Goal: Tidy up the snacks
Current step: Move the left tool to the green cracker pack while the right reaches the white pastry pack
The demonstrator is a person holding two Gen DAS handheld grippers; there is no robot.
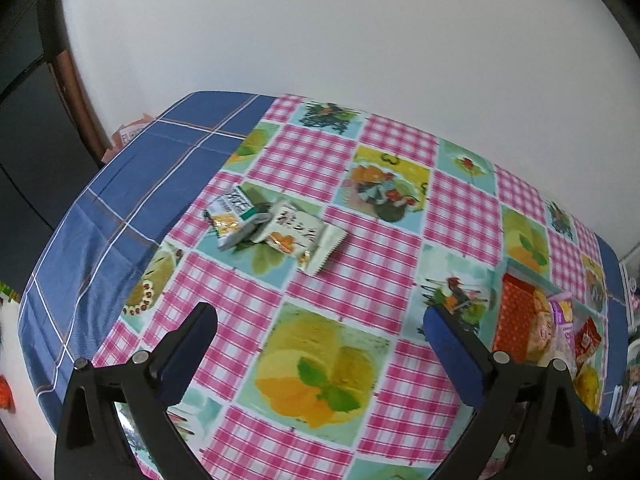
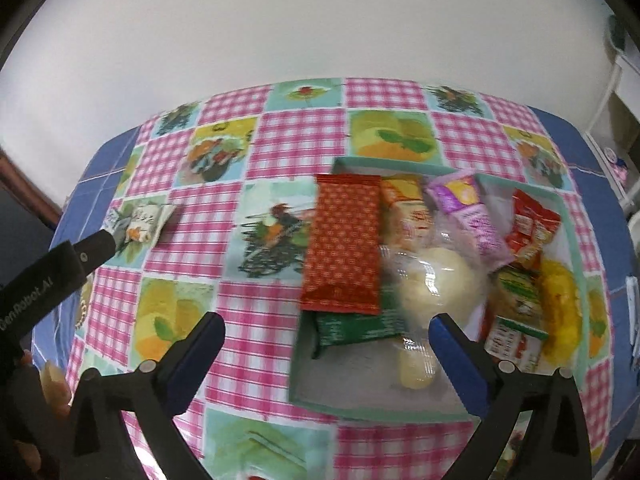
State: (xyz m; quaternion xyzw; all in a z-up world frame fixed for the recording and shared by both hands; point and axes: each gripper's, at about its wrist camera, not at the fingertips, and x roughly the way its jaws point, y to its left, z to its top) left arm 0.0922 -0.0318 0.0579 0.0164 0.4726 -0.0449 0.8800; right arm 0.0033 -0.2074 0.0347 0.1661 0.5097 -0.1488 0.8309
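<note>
left gripper [image 1: 320,334]: fingers wide, empty
right gripper [image 2: 326,336]: fingers wide, empty
box [image 2: 312,396]: full of snacks
two packets [image 1: 276,228]: loose on tabletop [image 1: 360,240]

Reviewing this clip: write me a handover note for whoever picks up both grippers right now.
Left gripper: open, empty.
Right gripper: open, empty, over the near edge of the box.
The box already holds several snacks, the red packet on top.
Left to do: two loose snack packets lie overlapping on the tablecloth, ahead of the left gripper; move them into the box.
</note>
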